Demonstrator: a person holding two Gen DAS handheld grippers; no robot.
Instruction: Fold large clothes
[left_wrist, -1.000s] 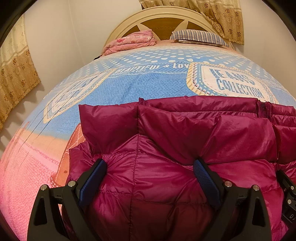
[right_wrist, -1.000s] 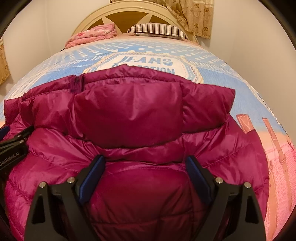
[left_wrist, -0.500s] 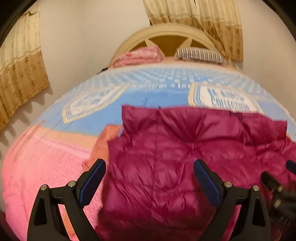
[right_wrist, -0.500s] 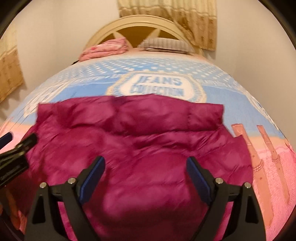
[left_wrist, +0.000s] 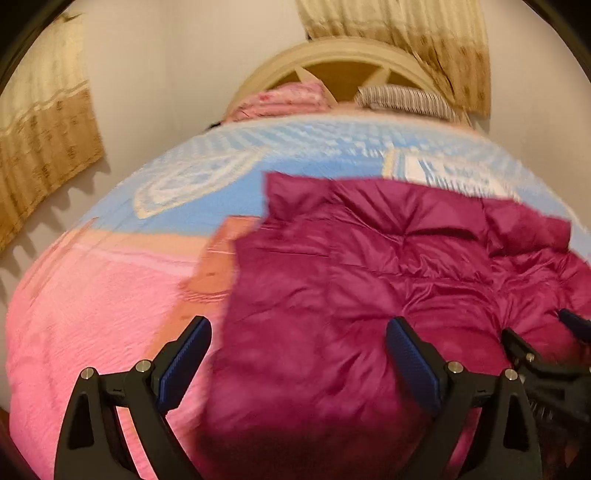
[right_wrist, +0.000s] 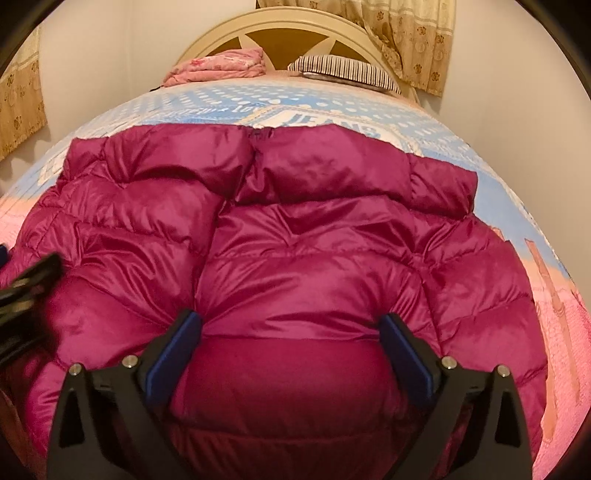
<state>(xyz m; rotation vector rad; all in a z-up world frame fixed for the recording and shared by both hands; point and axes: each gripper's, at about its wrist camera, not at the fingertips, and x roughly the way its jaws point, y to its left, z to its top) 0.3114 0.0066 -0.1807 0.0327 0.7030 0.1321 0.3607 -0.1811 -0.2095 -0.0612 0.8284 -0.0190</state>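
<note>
A magenta puffer jacket (left_wrist: 369, 288) lies spread on the bed, its folded top edge toward the headboard; it fills the right wrist view (right_wrist: 295, 240). My left gripper (left_wrist: 299, 354) is open and empty, hovering over the jacket's left edge, with the left finger above the pink bedspread. My right gripper (right_wrist: 290, 343) is open with its fingers on either side of a puffed part of the jacket's near portion; I cannot tell if they touch it. The right gripper shows at the right edge of the left wrist view (left_wrist: 546, 362).
The bed (left_wrist: 110, 295) has a pink and blue printed bedspread. A folded pink blanket (right_wrist: 221, 66) and a striped pillow (right_wrist: 343, 70) lie by the cream headboard (right_wrist: 288, 22). Curtains (left_wrist: 40, 147) hang on the walls at left and behind the headboard.
Both grippers pulled back and up from the jacket, showing more of it. The left one shifted left over the jacket's edge. The right one then came closer again.
</note>
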